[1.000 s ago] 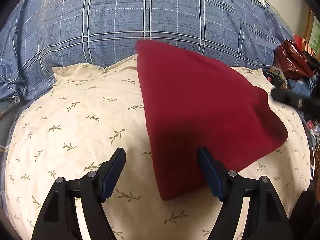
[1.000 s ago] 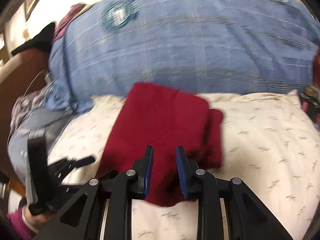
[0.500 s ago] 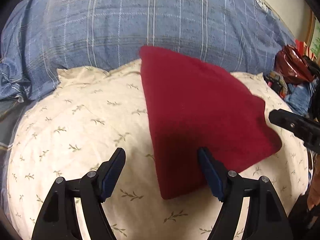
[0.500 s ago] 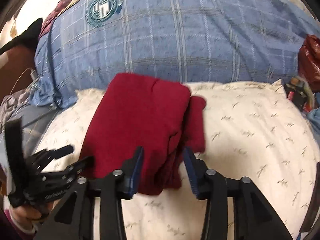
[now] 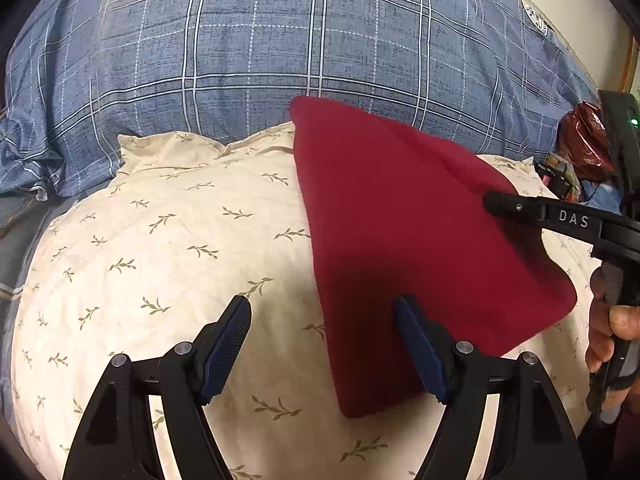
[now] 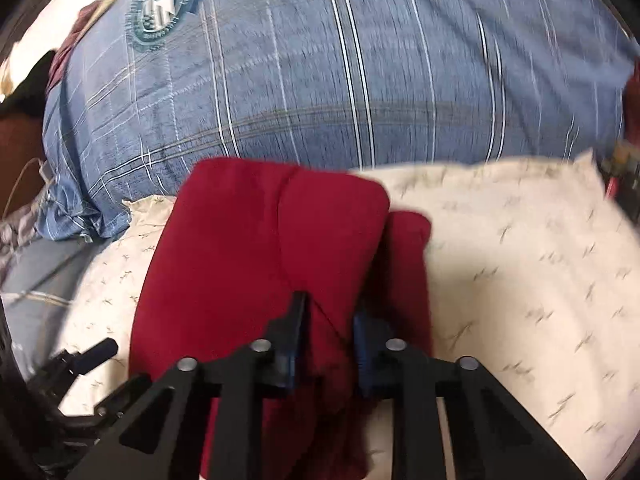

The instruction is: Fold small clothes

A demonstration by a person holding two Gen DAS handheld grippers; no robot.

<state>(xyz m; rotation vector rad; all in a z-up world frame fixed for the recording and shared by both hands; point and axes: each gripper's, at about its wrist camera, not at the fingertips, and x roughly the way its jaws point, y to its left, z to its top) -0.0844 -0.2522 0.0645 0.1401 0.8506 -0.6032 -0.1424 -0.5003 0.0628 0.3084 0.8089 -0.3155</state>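
The left gripper (image 5: 322,344) hangs over the near left edge of the red garment (image 5: 408,240), its tongs wide apart and holding nothing. The garment lies folded on the cream leaf-print pillow (image 5: 168,248), its far corner reaching the blue checked duvet (image 5: 280,48) behind. The right gripper (image 6: 330,336) has its tongs close together with a ridge of the red cloth between them; it seems to pinch the fold (the view is blurred, so I cannot be certain). To fold well, I think the right one should take all layers together and carry them across evenly. At the far right lie a dark red bag (image 5: 584,140) and small clutter, well apart from the cloth; they should not disturb.
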